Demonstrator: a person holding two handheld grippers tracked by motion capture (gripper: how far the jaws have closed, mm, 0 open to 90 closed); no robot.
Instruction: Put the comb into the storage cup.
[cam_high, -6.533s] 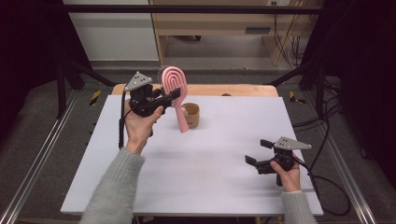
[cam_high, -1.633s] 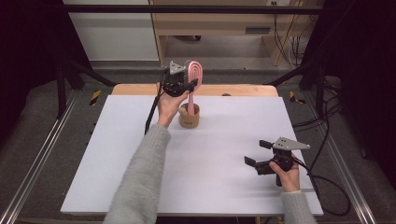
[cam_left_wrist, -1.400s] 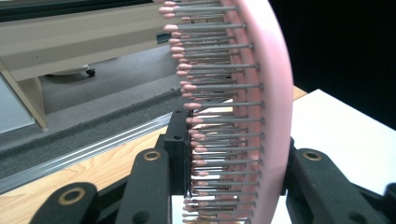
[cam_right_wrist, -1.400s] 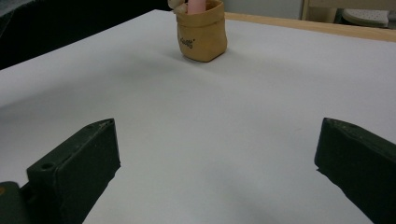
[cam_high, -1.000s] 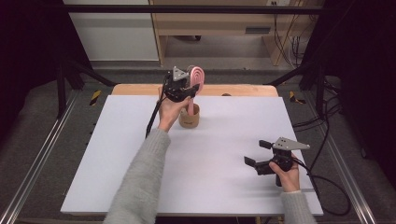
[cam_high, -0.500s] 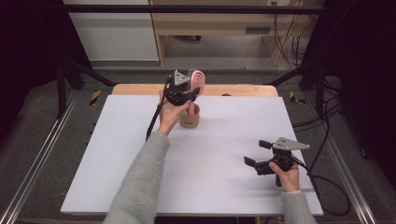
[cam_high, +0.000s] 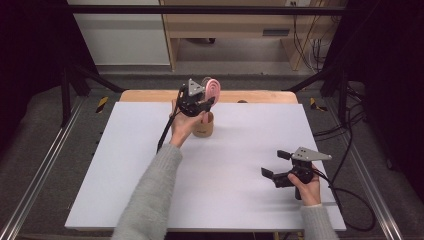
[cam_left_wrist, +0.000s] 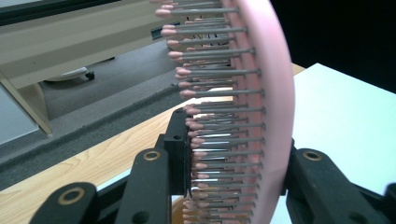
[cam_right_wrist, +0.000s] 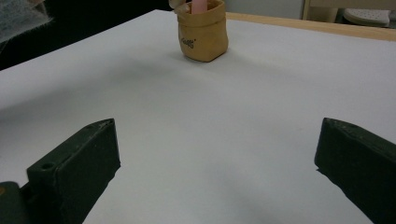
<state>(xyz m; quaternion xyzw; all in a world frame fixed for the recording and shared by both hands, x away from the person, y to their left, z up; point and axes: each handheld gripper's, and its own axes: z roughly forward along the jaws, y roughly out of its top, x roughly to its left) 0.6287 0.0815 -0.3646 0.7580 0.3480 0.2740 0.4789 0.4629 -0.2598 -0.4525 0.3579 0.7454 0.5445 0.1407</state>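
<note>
Two claws: left (cam_high: 206, 104) clamps bristly pink hairbrush (cam_high: 212, 90), seemingly plastic; right (cam_high: 276, 164) gapes.

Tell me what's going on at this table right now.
A person works with a gripper in each hand. The left gripper is shut on a pink hairbrush, holding it upright with its handle down in a small tan pouch at the far side of the white table. The right gripper rests open on the table, holding nothing.

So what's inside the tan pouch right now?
The pink hairbrush handle goes down into the tan pouch, while the left gripper is shut on the brush head above it. The pouch's inside is hidden by its wall and the hand.
</note>
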